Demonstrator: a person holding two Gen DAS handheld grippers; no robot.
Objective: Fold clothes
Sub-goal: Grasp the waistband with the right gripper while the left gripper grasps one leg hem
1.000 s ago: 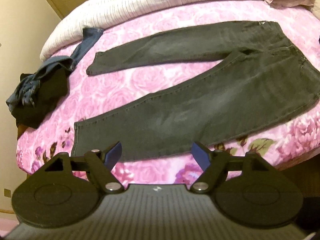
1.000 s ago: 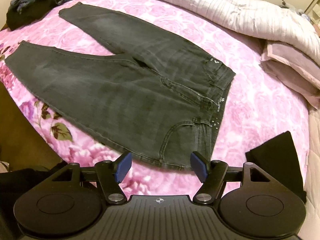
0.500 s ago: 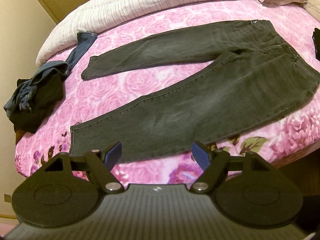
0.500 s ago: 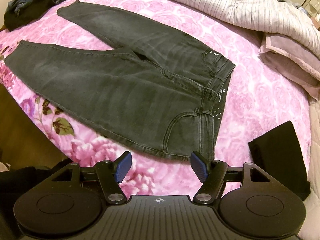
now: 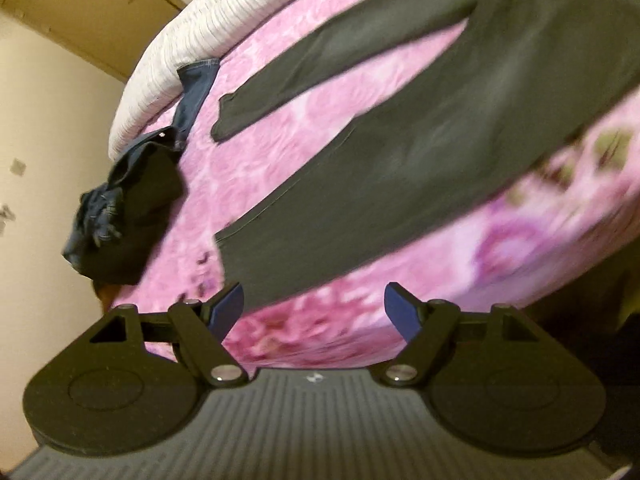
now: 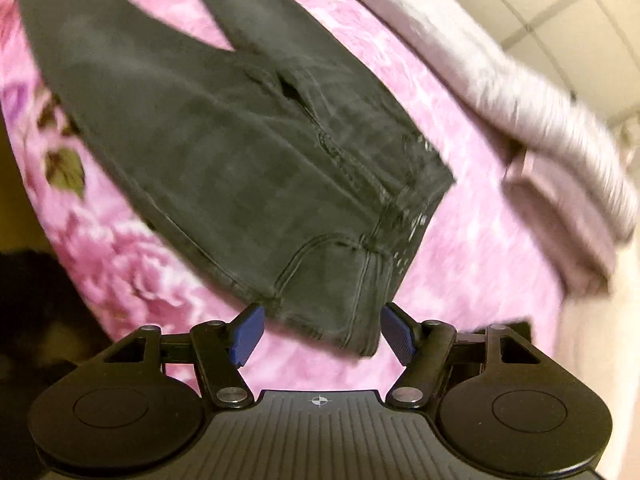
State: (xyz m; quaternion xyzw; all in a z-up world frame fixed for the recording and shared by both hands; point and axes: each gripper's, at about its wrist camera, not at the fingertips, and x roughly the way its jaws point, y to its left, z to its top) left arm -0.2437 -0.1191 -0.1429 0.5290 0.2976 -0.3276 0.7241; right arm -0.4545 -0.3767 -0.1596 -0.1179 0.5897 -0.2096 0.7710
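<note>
On a bed (image 5: 304,80) with a pink floral cover, dark grey jeans (image 5: 460,128) lie flat, legs spread in a V. Both views are blurred.

Left wrist view: the left gripper (image 5: 314,312) points down at the bed's near edge, jaws spread wide with nothing between them. The hem of the nearer leg lies just beyond the left pad, toward 12 o'clock; whether they touch cannot be told. The legs run up toward 2 o'clock. A heap of blue and black clothes (image 5: 124,208) sits at 9 o'clock on the bed's corner, well apart from the jeans. A white striped quilt (image 5: 180,52) runs along the far side at 11 o'clock.

Right wrist view: the right gripper (image 6: 322,332) is also spread wide, its blue pads flanking the near corner of the waistband (image 6: 376,280), neither pad clearly pressing the cloth. The legs stretch away toward 10 o'clock. A pale pillow (image 6: 560,208) lies at 2 o'clock, beside the quilt
</note>
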